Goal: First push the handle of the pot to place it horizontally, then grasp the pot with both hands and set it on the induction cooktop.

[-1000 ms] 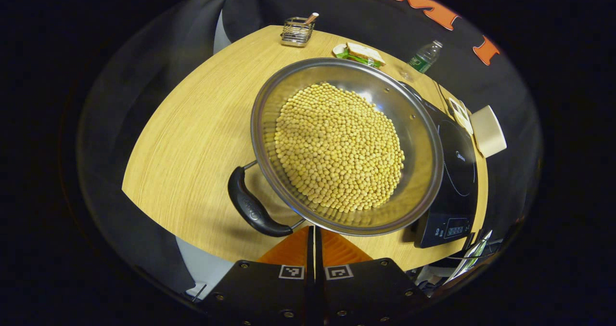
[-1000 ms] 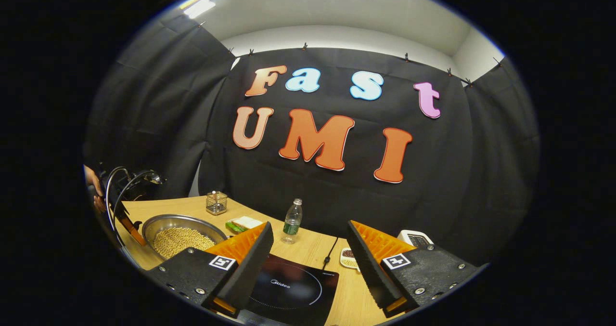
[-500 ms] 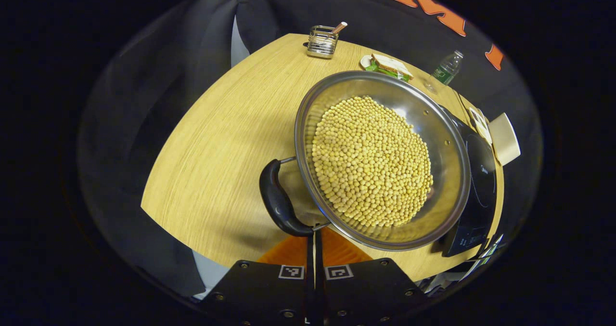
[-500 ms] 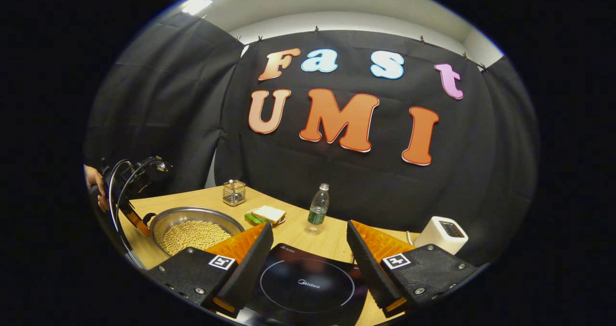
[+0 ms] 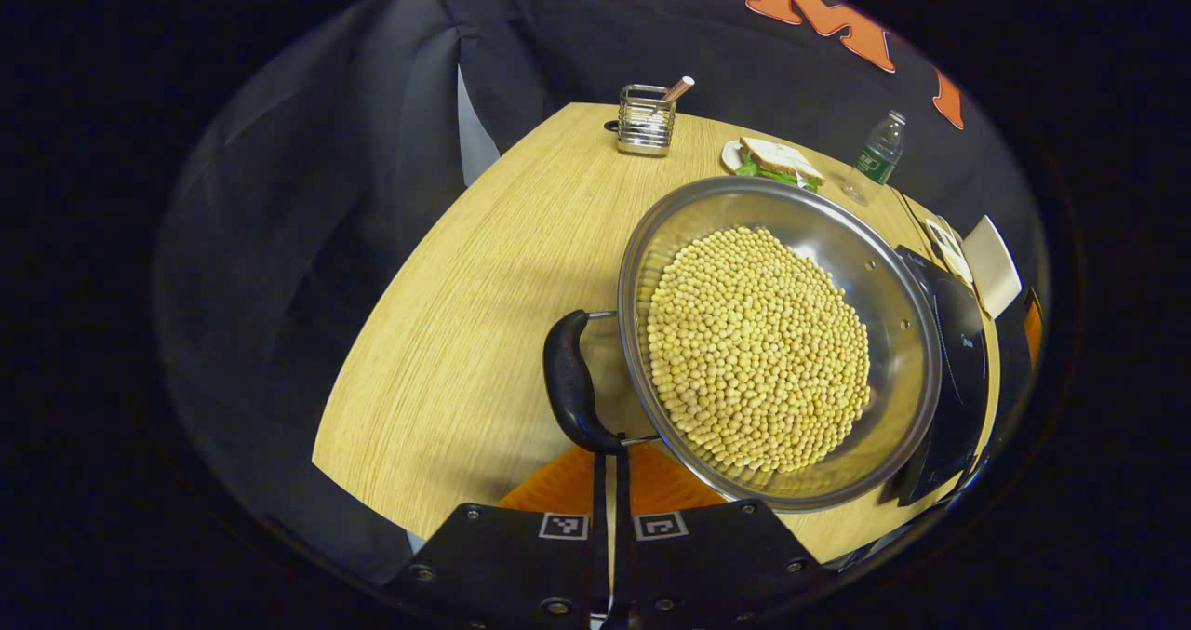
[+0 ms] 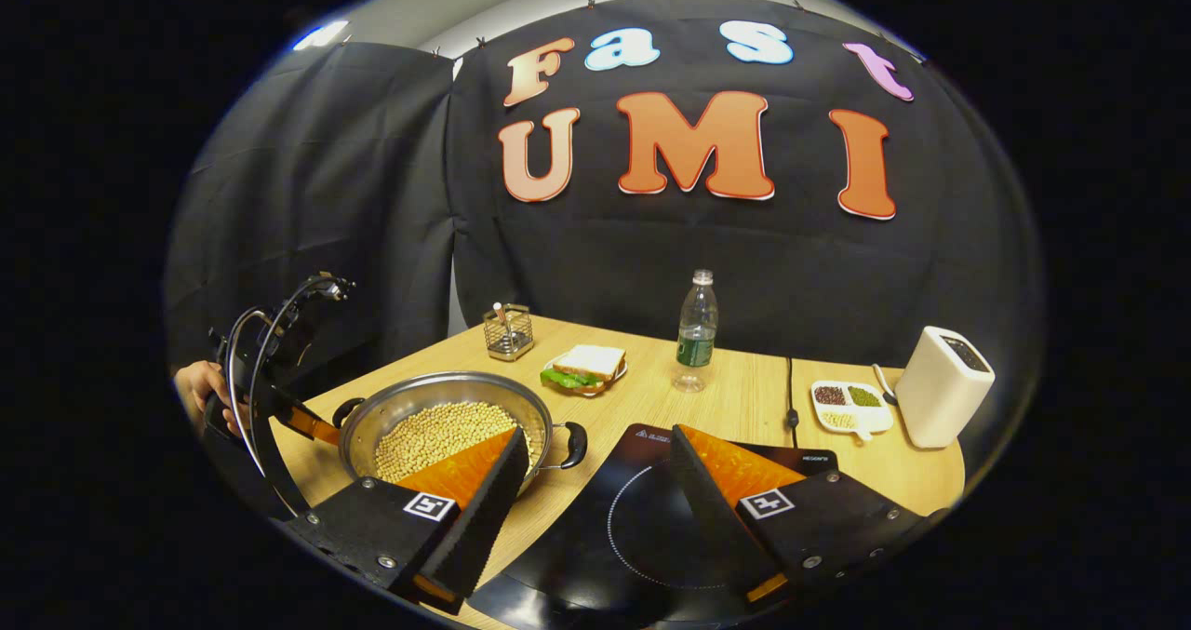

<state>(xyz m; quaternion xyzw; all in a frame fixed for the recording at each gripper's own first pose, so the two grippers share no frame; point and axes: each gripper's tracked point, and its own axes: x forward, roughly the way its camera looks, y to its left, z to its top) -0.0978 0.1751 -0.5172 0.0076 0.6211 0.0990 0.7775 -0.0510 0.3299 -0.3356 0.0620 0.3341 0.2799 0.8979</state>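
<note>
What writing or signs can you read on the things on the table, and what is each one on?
Induction cooktop: small white print by its far edge, too small to read.
Water bottle: green label, too blurred to read.
Right gripper: a square black-and-white marker on each of its fingers, no words.

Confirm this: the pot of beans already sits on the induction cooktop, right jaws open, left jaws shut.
Not quite. The right gripper view shows the pot on the wooden table, beside the induction cooktop, not on it. The rest holds: right gripper jaws open, left gripper jaws shut.
</note>
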